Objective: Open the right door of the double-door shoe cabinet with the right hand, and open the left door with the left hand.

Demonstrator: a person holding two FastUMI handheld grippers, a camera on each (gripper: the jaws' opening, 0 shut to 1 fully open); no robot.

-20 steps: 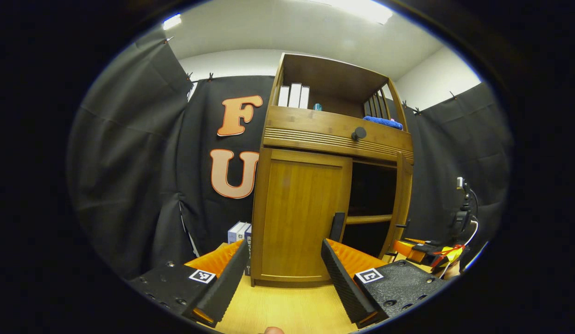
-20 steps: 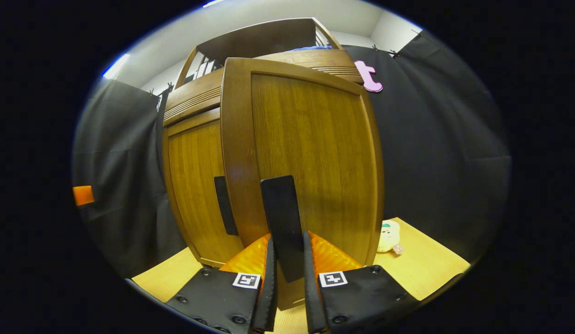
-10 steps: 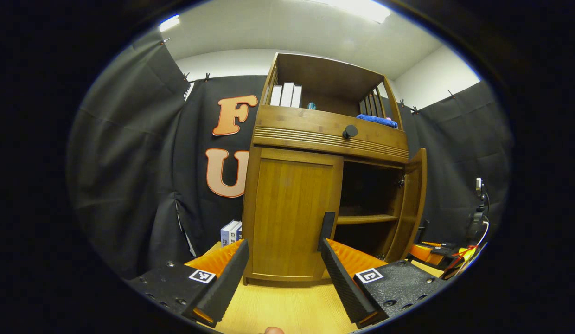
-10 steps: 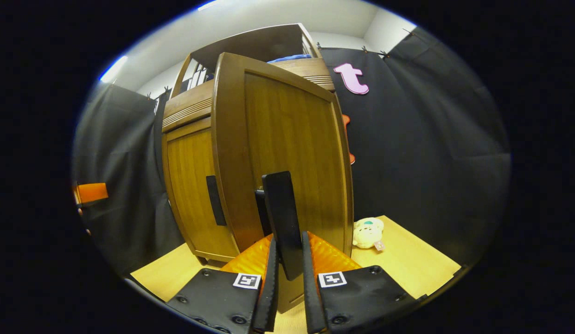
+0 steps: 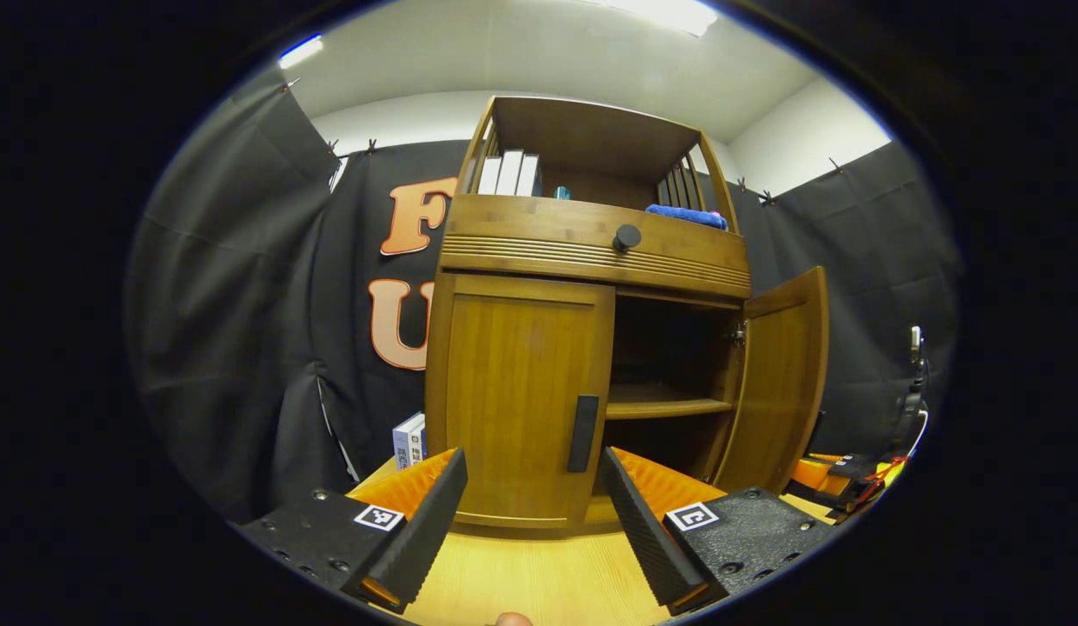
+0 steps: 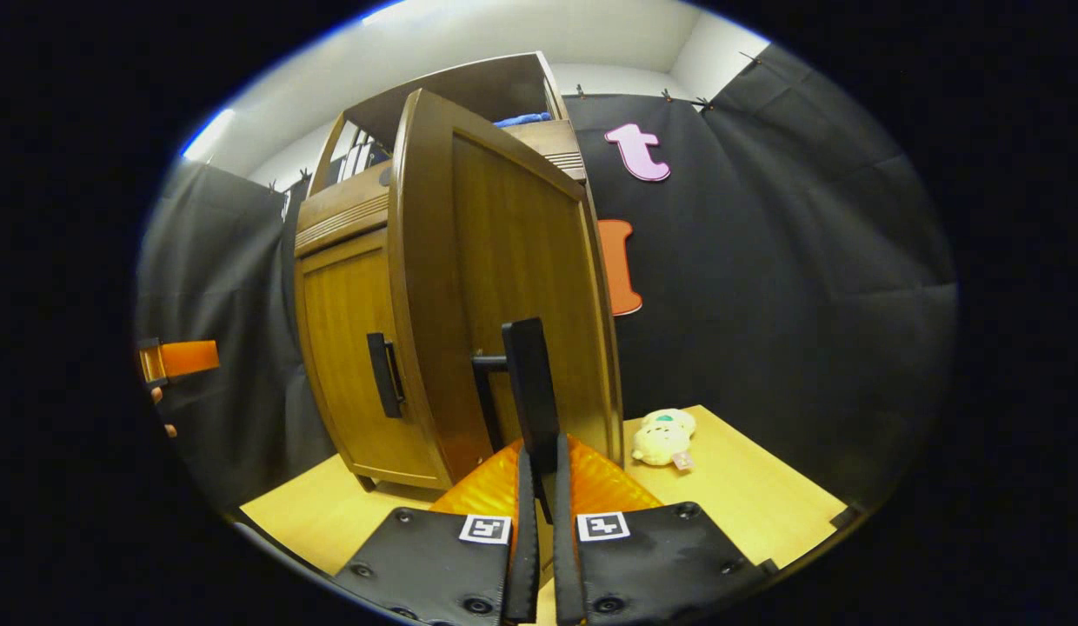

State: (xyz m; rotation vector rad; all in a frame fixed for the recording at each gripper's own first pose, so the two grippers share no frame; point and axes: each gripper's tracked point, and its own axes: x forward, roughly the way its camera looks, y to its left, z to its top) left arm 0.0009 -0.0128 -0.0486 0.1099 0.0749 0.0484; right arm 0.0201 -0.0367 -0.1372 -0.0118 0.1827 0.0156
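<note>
In the left gripper view the wooden shoe cabinet (image 5: 591,248) stands ahead. Its left door (image 5: 513,391) is closed, with a dark bar handle (image 5: 582,433) at its inner edge. The right door (image 5: 782,382) hangs open, baring a dark inside with one shelf (image 5: 669,406). My left gripper (image 5: 532,461) is open, a short way in front of the left door's handle and apart from it. In the right gripper view my right gripper (image 6: 543,452) is shut on the right door's handle (image 6: 529,382). The right door (image 6: 513,278) stands swung out, and the left door (image 6: 343,343) is behind it.
White books (image 5: 509,174) and a blue cloth (image 5: 687,216) sit in the top shelf above a drawer knob (image 5: 627,236). More books (image 5: 409,437) stand left of the cabinet. A plush toy (image 6: 663,437) lies on the wooden floorboard (image 6: 765,496) right of the open door.
The right door has swung further open with my right gripper shut on its handle. The left gripper has turned right, so the left door's handle now shows between its fingers.
</note>
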